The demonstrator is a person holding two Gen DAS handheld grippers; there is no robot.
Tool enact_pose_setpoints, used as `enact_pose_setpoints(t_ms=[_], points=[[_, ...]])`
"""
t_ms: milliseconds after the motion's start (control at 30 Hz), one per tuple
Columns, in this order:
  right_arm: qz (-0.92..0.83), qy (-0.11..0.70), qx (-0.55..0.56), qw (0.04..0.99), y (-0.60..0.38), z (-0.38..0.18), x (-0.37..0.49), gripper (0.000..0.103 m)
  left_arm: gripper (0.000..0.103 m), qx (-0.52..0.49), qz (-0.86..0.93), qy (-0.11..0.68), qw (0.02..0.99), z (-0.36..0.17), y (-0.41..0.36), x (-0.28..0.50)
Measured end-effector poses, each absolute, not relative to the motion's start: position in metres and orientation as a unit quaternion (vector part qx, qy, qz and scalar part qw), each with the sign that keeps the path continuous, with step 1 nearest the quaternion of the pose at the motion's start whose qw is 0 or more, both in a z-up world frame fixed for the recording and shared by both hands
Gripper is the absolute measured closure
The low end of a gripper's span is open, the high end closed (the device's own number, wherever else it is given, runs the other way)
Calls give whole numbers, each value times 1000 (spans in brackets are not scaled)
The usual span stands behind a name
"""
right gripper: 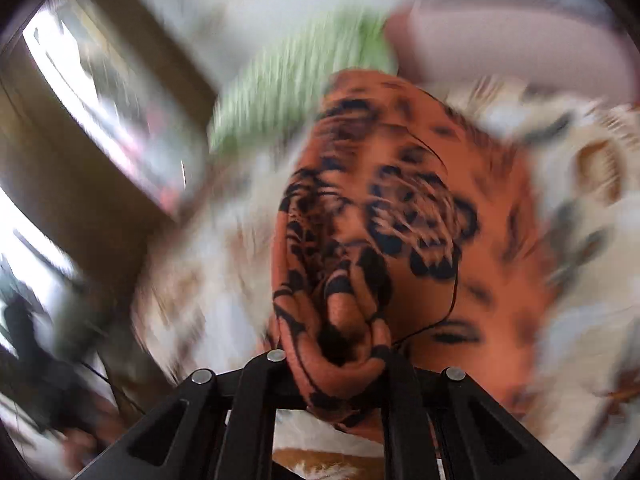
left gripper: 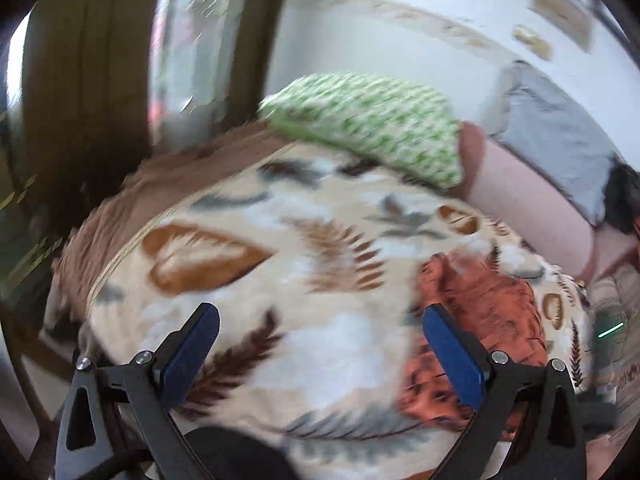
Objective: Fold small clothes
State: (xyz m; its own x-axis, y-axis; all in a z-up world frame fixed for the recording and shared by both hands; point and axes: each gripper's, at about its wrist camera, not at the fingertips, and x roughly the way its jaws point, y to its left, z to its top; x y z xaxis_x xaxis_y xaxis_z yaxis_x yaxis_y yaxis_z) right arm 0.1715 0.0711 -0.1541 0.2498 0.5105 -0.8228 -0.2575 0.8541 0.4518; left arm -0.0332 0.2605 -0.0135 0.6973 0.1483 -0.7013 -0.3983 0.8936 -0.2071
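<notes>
An orange garment with black tiger print [right gripper: 384,216] lies on a cream leaf-patterned blanket [left gripper: 320,264]. My right gripper [right gripper: 336,364] is shut on a bunched edge of this orange garment, and the cloth hides its fingertips. In the left wrist view the same orange garment [left gripper: 480,320] lies at the right, just beyond my left gripper's right finger. My left gripper [left gripper: 320,344] is open and empty, with blue pads [left gripper: 192,356] hovering over the blanket. A folded green-and-white patterned cloth [left gripper: 368,128] sits at the blanket's far edge. Both views are motion-blurred.
A pink cushion [left gripper: 528,208] and a grey cloth [left gripper: 560,136] lie beyond the blanket at the right. A brown wooden window frame [left gripper: 80,92] stands at the left. A white wall [left gripper: 400,40] is behind.
</notes>
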Motion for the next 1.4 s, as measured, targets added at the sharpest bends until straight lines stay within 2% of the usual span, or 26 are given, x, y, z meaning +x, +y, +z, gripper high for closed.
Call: enact_pose_setpoints(t_ms=[67, 300, 367, 433, 533, 633, 733, 767, 800, 900, 1000, 1133, 1267, 1367, 1400], points=[[239, 574, 146, 769, 74, -178, 173, 90, 1, -186, 153, 367, 898, -19, 274, -42], [257, 507, 156, 808, 66, -94, 182, 91, 1, -182, 139, 366, 902, -26, 273, -46], [264, 501, 141, 812, 78, -88, 181, 91, 1, -171, 132, 363, 906, -23, 270, -46], [269, 518, 120, 803, 95, -102, 169, 91, 1, -168, 134, 367, 905, -25, 271, -45], [254, 571, 61, 779, 118, -161, 161, 91, 1, -180, 131, 384, 896, -30, 274, -41], [244, 559, 103, 785, 109, -157, 160, 87, 1, -173, 132, 378, 900, -28, 274, -46], [261, 558, 62, 785, 117, -147, 156, 68, 1, -173, 129, 385, 897, -29, 271, -44], [276, 557, 57, 781, 122, -146, 153, 45, 1, -171, 128, 386, 898, -28, 268, -44], [292, 553, 59, 778, 125, -144, 147, 26, 1, -170, 125, 387, 898, -28, 267, -42], [336, 516, 48, 787, 135, -129, 121, 24, 1, -156, 118, 394, 898, -27, 259, -37], [385, 499, 117, 768, 121, -128, 114, 24, 1, -155, 109, 402, 896, -28, 251, -32], [388, 520, 179, 740, 107, -150, 117, 22, 1, -148, 75, 411, 896, -24, 227, -22], [381, 494, 230, 747, 57, -137, 107, 22, 1, -138, 17, 409, 902, -23, 195, -4], [354, 483, 283, 749, 5, -139, 99, 22, 2, -84, 15, 459, 884, -56, 173, 25], [340, 482, 294, 752, -14, -142, 102, 22, 9, -48, 47, 484, 873, -74, 170, 34]])
